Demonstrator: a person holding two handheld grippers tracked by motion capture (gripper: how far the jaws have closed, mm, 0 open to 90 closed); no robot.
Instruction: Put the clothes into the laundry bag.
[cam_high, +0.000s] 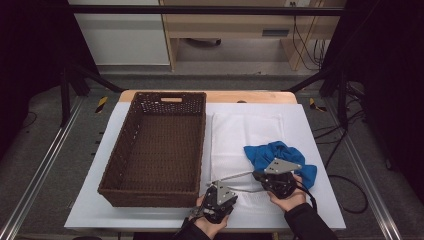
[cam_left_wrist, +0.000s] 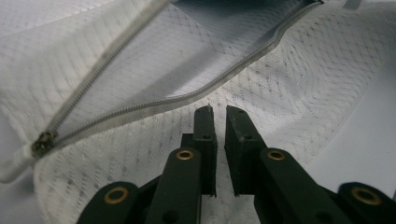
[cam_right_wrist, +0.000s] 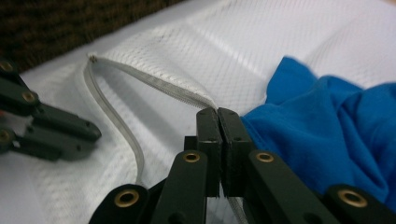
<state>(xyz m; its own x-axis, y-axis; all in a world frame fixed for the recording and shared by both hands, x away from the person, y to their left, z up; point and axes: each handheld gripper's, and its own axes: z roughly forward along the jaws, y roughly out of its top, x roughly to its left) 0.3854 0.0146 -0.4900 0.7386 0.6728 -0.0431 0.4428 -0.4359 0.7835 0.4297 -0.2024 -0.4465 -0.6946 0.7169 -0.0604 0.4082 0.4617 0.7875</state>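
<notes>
Resting on white table (cam_high: 100, 200): basket (cam_high: 155, 145), mesh bag (cam_high: 245, 135).

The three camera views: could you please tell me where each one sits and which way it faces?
High view: above the table's near edge, looking forward and down; forearms and both tongs show.
Left gripper view: rides the left tongs, facing the mesh laundry bag's open zipper.
Right gripper view: rides the right tongs, shut on the zipper edge beside the blue cloth.
Both gripper views share the zipper.

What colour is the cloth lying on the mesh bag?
Bright blue cloth, plain with no pattern; the right gripper view shows it best, on the white mesh bag.
</notes>
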